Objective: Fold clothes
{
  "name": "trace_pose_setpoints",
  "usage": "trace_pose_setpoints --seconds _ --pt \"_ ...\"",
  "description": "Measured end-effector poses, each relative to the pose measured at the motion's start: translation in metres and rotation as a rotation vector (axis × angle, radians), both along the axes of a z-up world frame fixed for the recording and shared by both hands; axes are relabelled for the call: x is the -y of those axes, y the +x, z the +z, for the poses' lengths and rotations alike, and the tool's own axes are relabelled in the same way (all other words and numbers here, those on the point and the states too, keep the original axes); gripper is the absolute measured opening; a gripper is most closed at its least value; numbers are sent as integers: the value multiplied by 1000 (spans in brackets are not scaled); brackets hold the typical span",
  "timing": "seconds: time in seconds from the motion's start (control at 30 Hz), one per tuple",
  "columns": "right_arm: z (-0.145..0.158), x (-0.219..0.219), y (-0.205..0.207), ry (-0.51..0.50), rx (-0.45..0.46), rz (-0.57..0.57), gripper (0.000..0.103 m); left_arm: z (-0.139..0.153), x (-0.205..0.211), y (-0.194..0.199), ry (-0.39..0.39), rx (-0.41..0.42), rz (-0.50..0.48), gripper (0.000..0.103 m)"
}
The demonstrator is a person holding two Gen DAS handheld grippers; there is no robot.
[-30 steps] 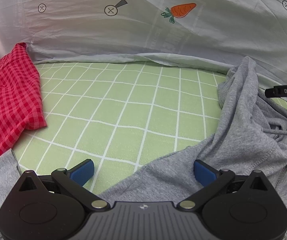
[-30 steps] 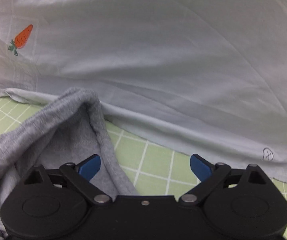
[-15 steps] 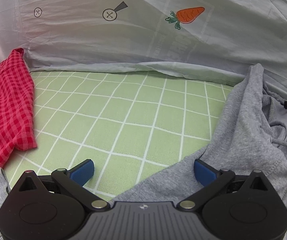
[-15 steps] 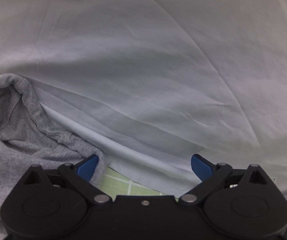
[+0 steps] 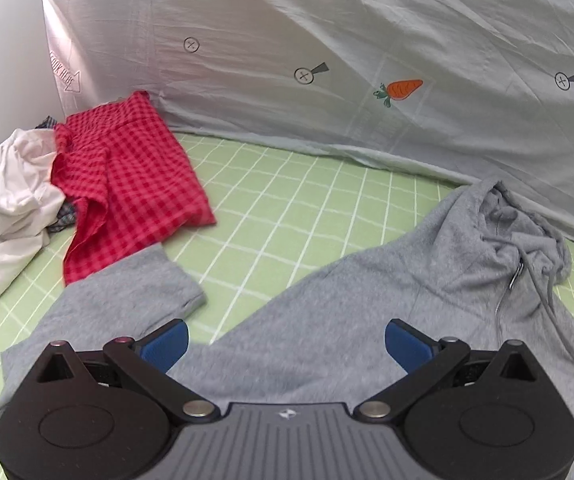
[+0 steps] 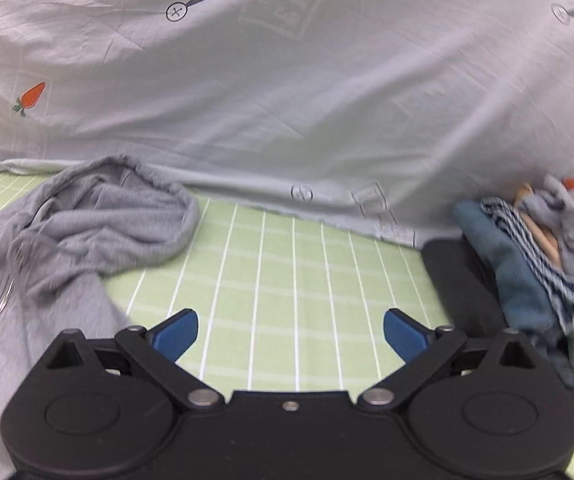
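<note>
A grey zip hoodie (image 5: pixel 367 300) lies spread on the green grid sheet (image 5: pixel 295 200), its hood (image 5: pixel 527 232) crumpled at the far right and one sleeve (image 5: pixel 127 296) reaching left. My left gripper (image 5: pixel 285 344) hovers open over the hoodie's body, nothing between its blue pads. In the right wrist view the hood (image 6: pixel 115 216) lies at the left and my right gripper (image 6: pixel 291 334) is open above bare sheet (image 6: pixel 287 272), to the right of the hoodie.
A red checked garment (image 5: pixel 127 176) and a white one (image 5: pixel 3 200) are heaped at the far left. A pale printed cloth (image 5: pixel 367 60) hangs behind. A stack of blue, striped and dark clothes (image 6: pixel 527 272) sits at the right edge.
Both grippers have pulled back and risen from the hood area. The hoodie now lies flatter, with its sleeve and the left clothes pile in view. Both jaws stayed open.
</note>
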State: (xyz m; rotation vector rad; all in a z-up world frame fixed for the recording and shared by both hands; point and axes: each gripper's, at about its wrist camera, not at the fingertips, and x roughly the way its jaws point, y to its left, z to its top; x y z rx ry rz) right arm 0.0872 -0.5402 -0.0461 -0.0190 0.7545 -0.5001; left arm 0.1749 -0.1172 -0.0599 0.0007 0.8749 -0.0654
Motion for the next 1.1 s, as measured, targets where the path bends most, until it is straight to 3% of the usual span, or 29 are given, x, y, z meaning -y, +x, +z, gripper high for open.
trace_pose_setpoints --seconds 0.1,0.17,0.23,0.33,0.43,0.53,0.57,0.6,0.67,0.77,0.87,0.93,1.03,1.1 --pt "-13 -17 -54 89 -35 -20 98 -13 -25 -44 -20 -96 46 103" --pt "-24 -30 -90 165 -57 -14 90 -23 -41 -74 -46 -158 79 103" --pt "-33 -41 -117 246 -68 -1 73 -32 -52 -102 -79 -203 98 103" --pt "-45 -55 -145 358 -78 21 57 -41 -60 -130 -109 -241 105 101" --pt "-52 -68 -159 435 -76 60 54 -45 -62 -151 -107 -241 86 91" --pt "-58 -81 -166 490 -77 86 51 -41 -60 -162 -102 -212 31 68" --pt "-59 -86 -169 480 -76 94 46 -40 -59 -164 -107 -205 13 54" --pt "-59 -90 -172 470 -75 102 27 -40 -58 -166 -114 -198 -10 36" --pt "-59 -99 -177 467 -78 111 15 -39 -54 -167 -117 -197 -44 16" --pt "-56 -108 -186 505 -109 109 10 -29 -53 -171 -65 -171 -74 15" --pt "-55 -120 -201 550 -139 126 11 -25 -64 -171 -42 -185 -39 16" --pt "-54 -123 -208 570 -136 116 16 -31 -71 -168 -35 -224 -8 22" --pt "-43 -118 -206 513 -95 85 29 -29 -71 -166 -28 -232 7 33" --pt "-34 -110 -201 468 -52 63 38 -24 -67 -165 -8 -215 -5 48"
